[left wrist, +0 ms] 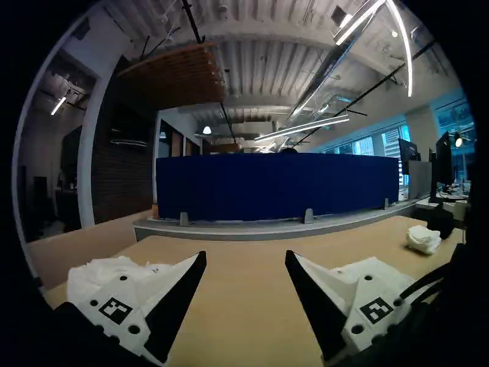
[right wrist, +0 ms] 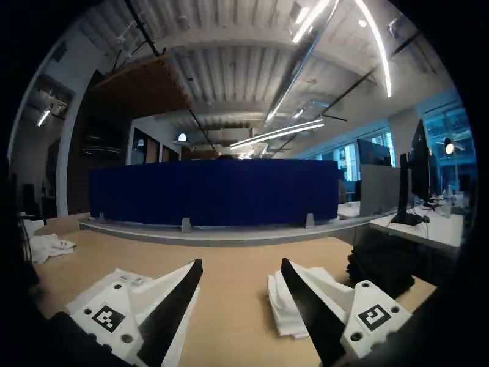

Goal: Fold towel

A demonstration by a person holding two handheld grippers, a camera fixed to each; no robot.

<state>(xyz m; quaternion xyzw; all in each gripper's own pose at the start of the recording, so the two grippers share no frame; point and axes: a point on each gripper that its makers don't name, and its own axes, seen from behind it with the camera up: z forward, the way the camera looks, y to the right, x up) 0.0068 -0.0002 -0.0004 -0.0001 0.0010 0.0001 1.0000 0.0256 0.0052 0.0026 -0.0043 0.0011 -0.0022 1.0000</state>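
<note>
My left gripper (left wrist: 244,253) is open low over the wooden table (left wrist: 244,293), with nothing between its fingers. A crumpled white towel (left wrist: 101,272) lies just behind its left finger. A second crumpled white cloth (left wrist: 423,238) sits far right on the table. My right gripper (right wrist: 240,260) is also open and empty above the table (right wrist: 235,306). A stack of folded white towels (right wrist: 284,309) lies beside and partly behind its right finger. A flat white towel (right wrist: 125,280) shows by its left finger, and a crumpled white cloth (right wrist: 50,246) lies far left.
A blue divider panel (left wrist: 275,186) on a grey base runs along the table's far edge. A dark folded pile (right wrist: 379,263) sits at the right. Monitors (right wrist: 420,177) stand on a white desk further right.
</note>
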